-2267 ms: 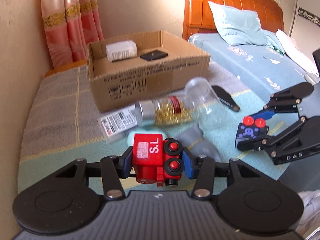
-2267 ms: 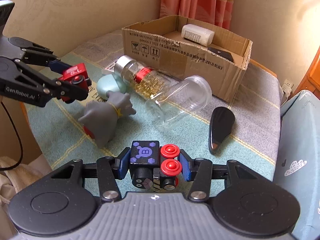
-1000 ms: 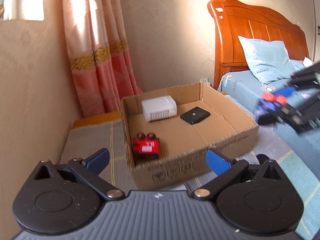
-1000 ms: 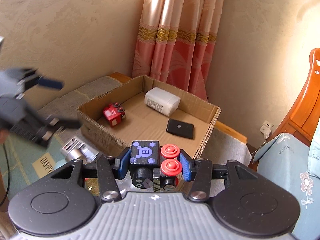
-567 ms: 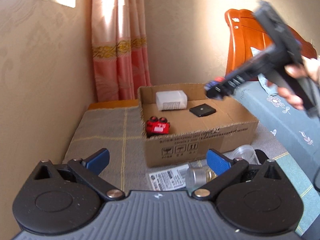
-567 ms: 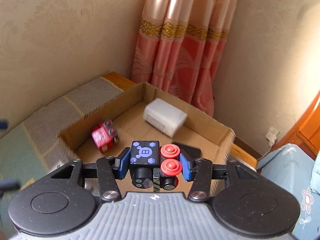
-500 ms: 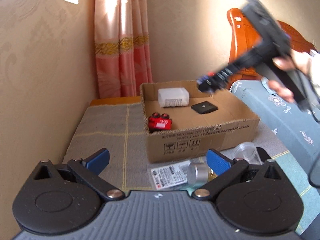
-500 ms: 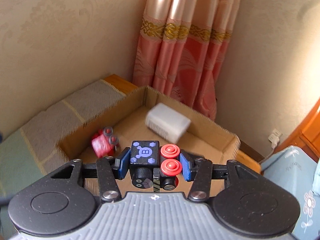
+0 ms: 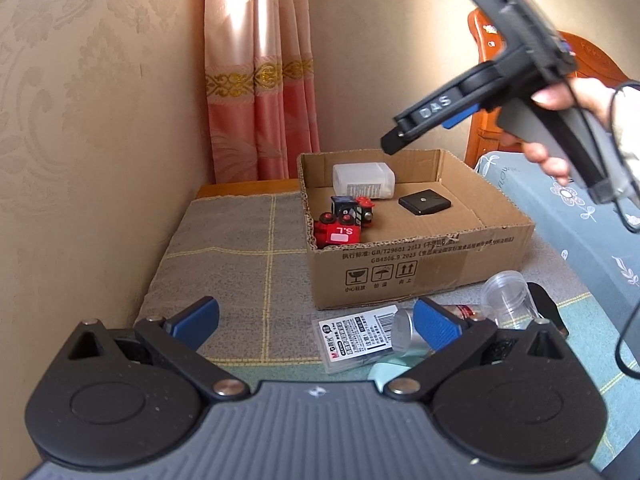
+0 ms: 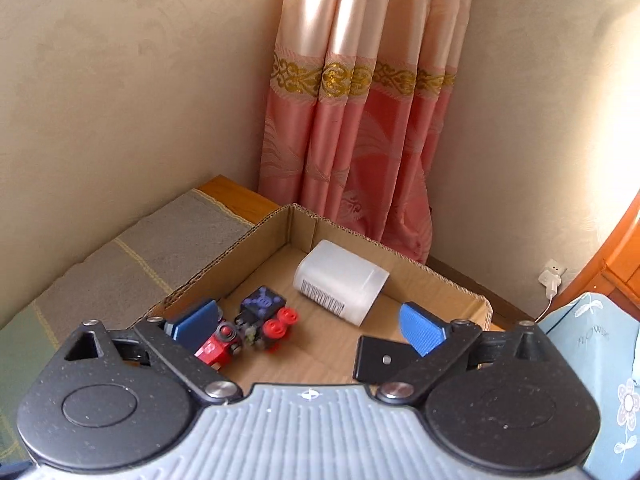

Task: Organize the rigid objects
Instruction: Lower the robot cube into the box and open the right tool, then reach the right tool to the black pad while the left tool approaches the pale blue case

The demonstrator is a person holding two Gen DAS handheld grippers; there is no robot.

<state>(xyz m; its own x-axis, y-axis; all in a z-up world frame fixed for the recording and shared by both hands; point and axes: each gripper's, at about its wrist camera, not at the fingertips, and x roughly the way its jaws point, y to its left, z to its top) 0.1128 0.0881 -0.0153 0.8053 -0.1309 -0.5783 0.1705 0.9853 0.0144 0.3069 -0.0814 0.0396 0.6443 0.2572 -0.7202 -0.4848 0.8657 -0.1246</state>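
The cardboard box [image 9: 424, 268] [image 10: 268, 224] holds a red toy engine [image 9: 338, 232] [image 10: 214, 346], a dark blue toy engine [image 9: 352, 208] [image 10: 266, 314] next to it, a white plastic container [image 9: 362, 180] [image 10: 340, 282] and a flat black square [image 9: 424, 202] [image 10: 380, 360]. My right gripper [image 10: 310, 326] is open and empty above the box; it also shows in the left wrist view [image 9: 432, 118]. My left gripper [image 9: 316, 320] is open and empty, in front of the box above the cloth.
In front of the box lie a labelled packet [image 9: 356, 336], a silver-capped jar [image 9: 408, 328], a clear plastic jar [image 9: 506, 298], a black oval item [image 9: 544, 308] and a pale green object [image 9: 384, 372]. Walls and a pink curtain [image 9: 256, 80] stand behind; the bed [image 9: 580, 232] is right.
My right gripper has opened and let go of the dark blue toy engine, which now lies in the box beside the red one. My left gripper has stayed open and drawn back.
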